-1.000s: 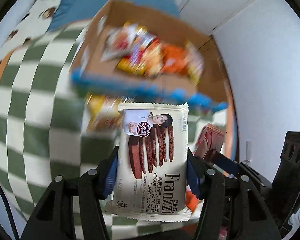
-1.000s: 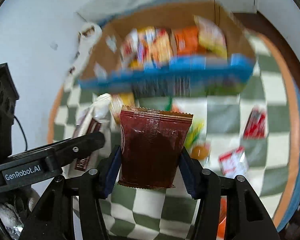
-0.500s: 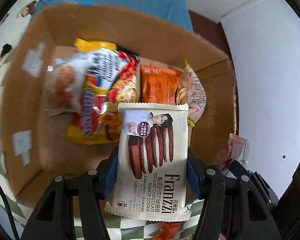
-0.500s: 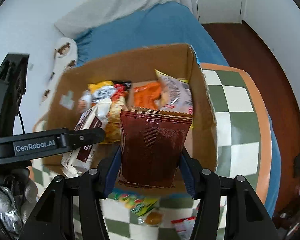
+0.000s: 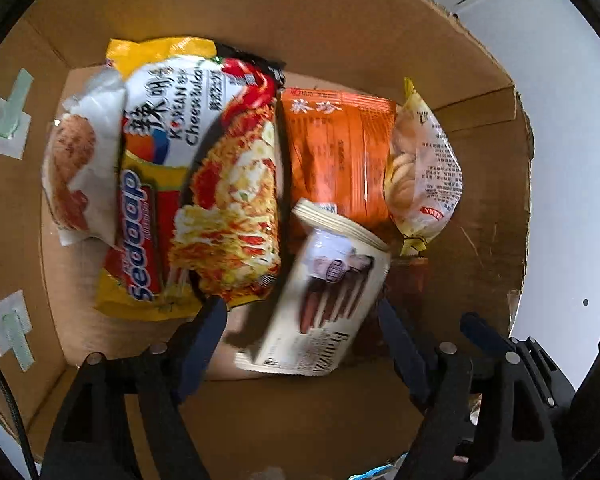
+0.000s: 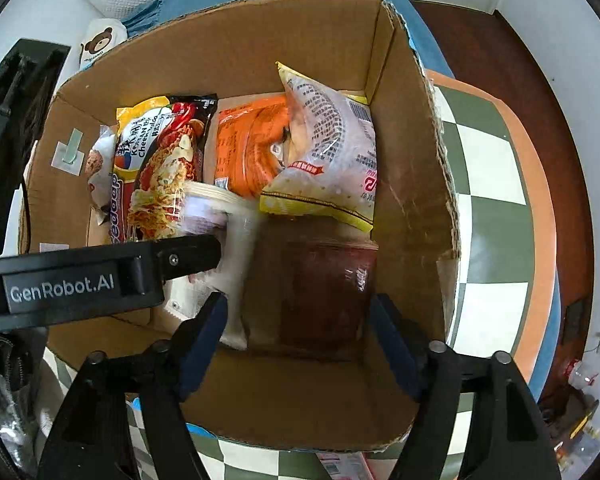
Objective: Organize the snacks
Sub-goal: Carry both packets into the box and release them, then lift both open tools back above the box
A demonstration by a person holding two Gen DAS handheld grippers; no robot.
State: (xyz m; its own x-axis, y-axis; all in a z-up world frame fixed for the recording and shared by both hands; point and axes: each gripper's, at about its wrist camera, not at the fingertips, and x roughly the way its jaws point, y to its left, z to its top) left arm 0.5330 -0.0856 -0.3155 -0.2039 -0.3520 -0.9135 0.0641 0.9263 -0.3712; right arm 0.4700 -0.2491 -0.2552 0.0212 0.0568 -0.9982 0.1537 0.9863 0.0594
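Note:
Both grippers hover over an open cardboard box (image 5: 340, 28) (image 6: 416, 184). My left gripper (image 5: 302, 320) is open; the cream Franzzi cookie pack (image 5: 324, 300) is blurred and free between its fingers, dropping into the box. My right gripper (image 6: 298, 316) is open; the dark red-brown packet (image 6: 324, 288) is blurred below it inside the box by the right wall. The cookie pack also shows in the right wrist view (image 6: 228, 240), partly behind the left gripper's arm.
In the box lie a Sedaap noodle pack (image 5: 204, 176), an orange packet (image 5: 336, 152), a pale yellow-edged bag (image 5: 424, 172) and a white pack (image 5: 76, 168). A green-and-white checked tablecloth (image 6: 488, 168) with an orange rim lies right of the box.
Both grippers have opened over the box and let go: the cookie pack and the dark red packet are falling or have fallen in. Both moved closer over the box.

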